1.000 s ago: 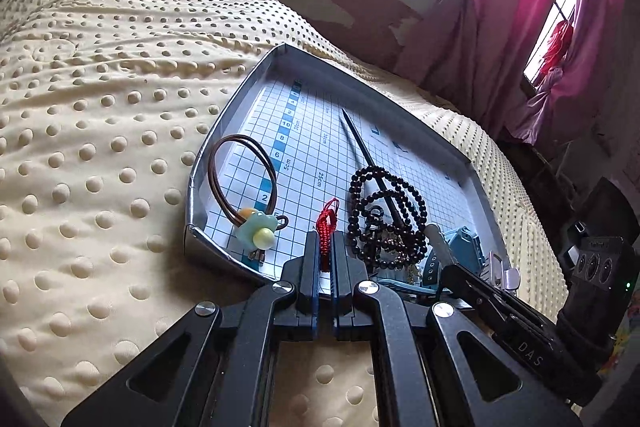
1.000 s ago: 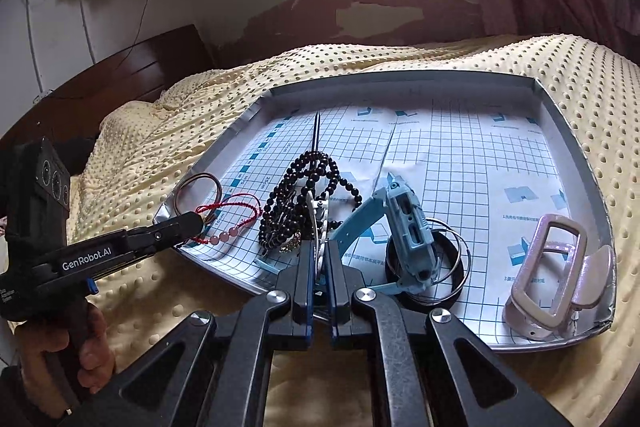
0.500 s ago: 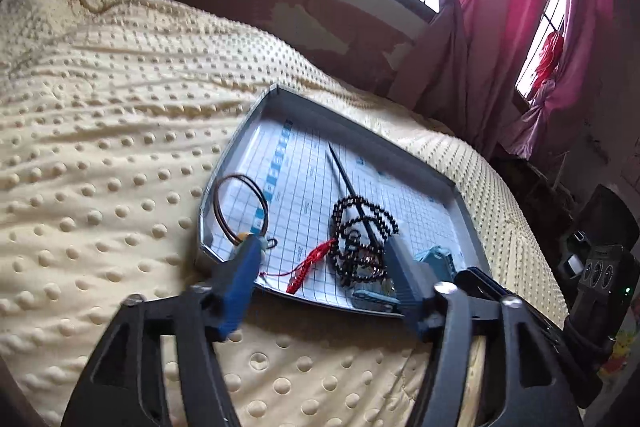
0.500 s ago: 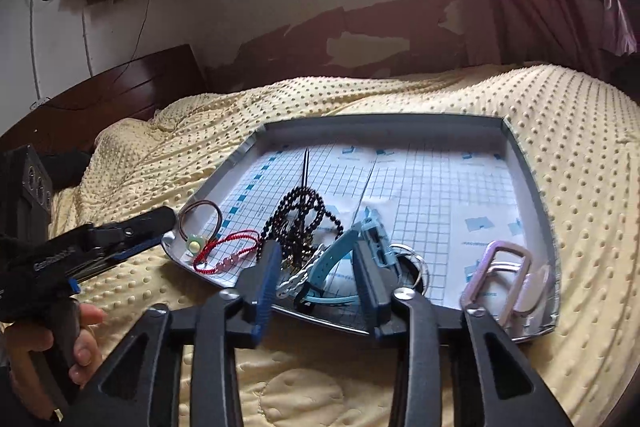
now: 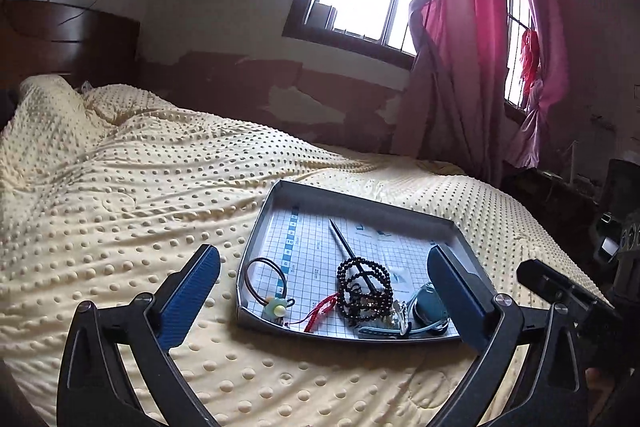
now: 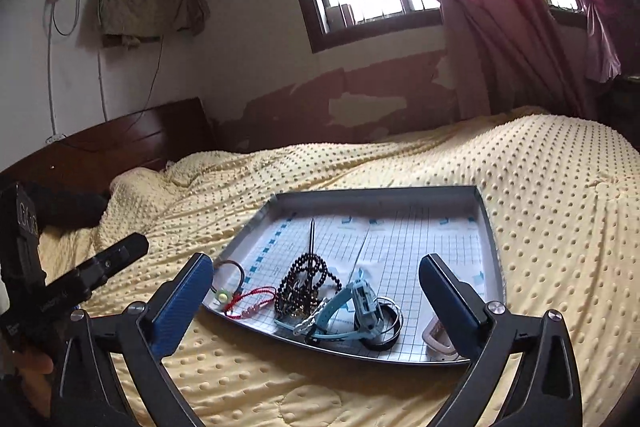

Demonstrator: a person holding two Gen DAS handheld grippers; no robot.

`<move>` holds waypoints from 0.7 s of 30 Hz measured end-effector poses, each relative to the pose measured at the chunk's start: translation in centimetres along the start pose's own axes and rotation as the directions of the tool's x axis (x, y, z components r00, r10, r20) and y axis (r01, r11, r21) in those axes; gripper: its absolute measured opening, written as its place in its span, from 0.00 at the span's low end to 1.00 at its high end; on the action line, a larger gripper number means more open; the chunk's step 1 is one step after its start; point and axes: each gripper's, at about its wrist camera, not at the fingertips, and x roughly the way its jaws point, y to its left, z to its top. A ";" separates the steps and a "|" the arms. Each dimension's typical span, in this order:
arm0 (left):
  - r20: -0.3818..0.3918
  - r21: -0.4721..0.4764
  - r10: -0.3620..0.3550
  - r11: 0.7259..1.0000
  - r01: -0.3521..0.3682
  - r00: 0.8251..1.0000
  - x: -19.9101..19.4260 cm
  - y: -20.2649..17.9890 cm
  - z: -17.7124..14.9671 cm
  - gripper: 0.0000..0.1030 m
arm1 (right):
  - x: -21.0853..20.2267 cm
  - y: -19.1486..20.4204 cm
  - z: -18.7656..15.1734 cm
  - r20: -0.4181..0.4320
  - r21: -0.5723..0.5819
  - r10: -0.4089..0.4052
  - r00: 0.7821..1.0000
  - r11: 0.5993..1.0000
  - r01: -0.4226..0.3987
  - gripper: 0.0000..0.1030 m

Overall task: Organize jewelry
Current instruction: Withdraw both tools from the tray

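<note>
Both sets of jaws wide apart, holding nothing: left gripper [image 5: 322, 289] & right gripper [image 6: 316, 289] hang over the bed [image 5: 120, 187], w/ the tray [image 6: 486, 223] between and just beyond the jaws.

Risk: pieces overlap near tray's front edge, so a pinch could drag a neighbour out.

Count: 1 bead bracelet [image 6: 306, 277], 1 red cord [image 6: 256, 297], 1 hair tie [image 5: 266, 277], 1 blue watch [image 6: 362, 301], 1 hair stick [image 5: 346, 247], 1 pink clip [image 6: 434, 337]. Rings unclear.

Yellow dotted blanket [image 5: 120, 211], grid-lined grey tray [image 6: 486, 223].
</note>
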 end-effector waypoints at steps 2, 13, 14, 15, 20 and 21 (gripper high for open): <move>0.011 0.007 -0.008 1.000 0.008 1.000 -0.6 -0.1 0.2 0.99 | -0.7 0.2 0.2 0.017 -0.006 -0.010 1.000 1.000 0.010 1.00; 0.093 0.062 -0.015 0.998 0.009 0.996 -4.3 -2.1 0.8 0.99 | -4.9 1.8 0.4 0.086 -0.071 -0.036 0.996 0.997 0.042 1.00; 0.097 0.070 -0.015 0.997 0.008 0.995 -4.6 -2.2 0.8 0.99 | -5.3 1.9 0.4 0.092 -0.077 -0.043 0.995 0.996 0.050 1.00; 0.100 0.078 -0.016 0.997 0.008 0.995 -4.9 -2.4 0.7 0.99 | -5.6 2.0 0.4 0.099 -0.082 -0.050 0.994 0.995 0.058 1.00; 0.121 0.054 -0.031 0.998 0.024 0.992 -6.2 -2.3 0.2 0.99 | -6.7 2.0 0.2 0.108 -0.083 -0.052 0.993 0.995 0.062 1.00; 0.122 0.053 -0.026 0.998 0.020 0.992 -6.4 -2.4 0.2 0.99 | -7.0 2.0 0.0 0.109 -0.083 -0.052 0.993 0.995 0.062 1.00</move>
